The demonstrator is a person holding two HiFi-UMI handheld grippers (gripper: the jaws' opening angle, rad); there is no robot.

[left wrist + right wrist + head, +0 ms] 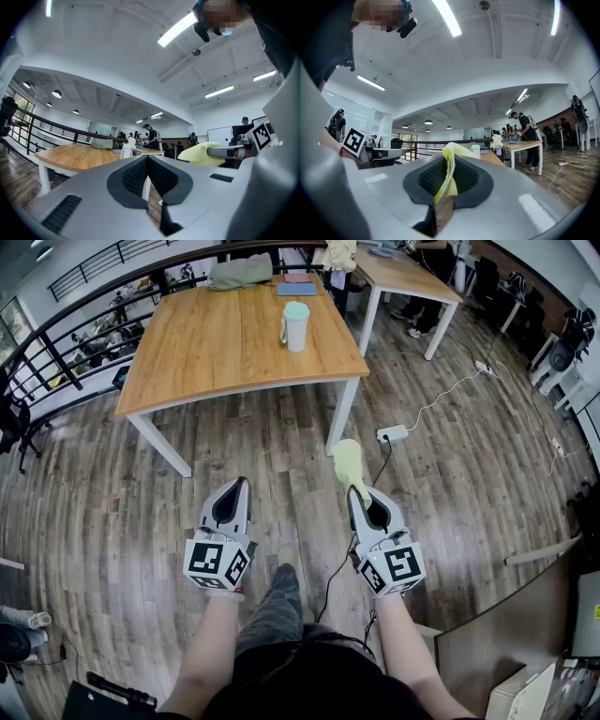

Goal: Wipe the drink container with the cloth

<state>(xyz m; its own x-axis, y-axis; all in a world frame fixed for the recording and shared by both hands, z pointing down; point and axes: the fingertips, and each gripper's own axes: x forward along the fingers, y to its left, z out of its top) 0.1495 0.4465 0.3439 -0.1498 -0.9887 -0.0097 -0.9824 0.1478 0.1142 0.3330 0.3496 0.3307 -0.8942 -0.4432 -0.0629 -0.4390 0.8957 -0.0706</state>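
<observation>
The drink container (295, 324) is a white cup with a teal lid, standing on the wooden table (225, 352) well ahead of me. It shows small and distant in the left gripper view (125, 151) and in the right gripper view (475, 150). My right gripper (354, 491) is shut on a yellow cloth (349, 463), which sticks out past the jaws (450, 171) and also shows in the left gripper view (201, 153). My left gripper (238, 484) is shut with nothing in it (147, 158). Both grippers hang level over the floor, short of the table.
A grey-green bag (239, 273) and a flat folder (295, 287) lie at the table's far end. A second table (403, 273) stands at the right with people near it. A power strip (392, 434) and its cable lie on the floor. A railing (75, 320) runs along the left.
</observation>
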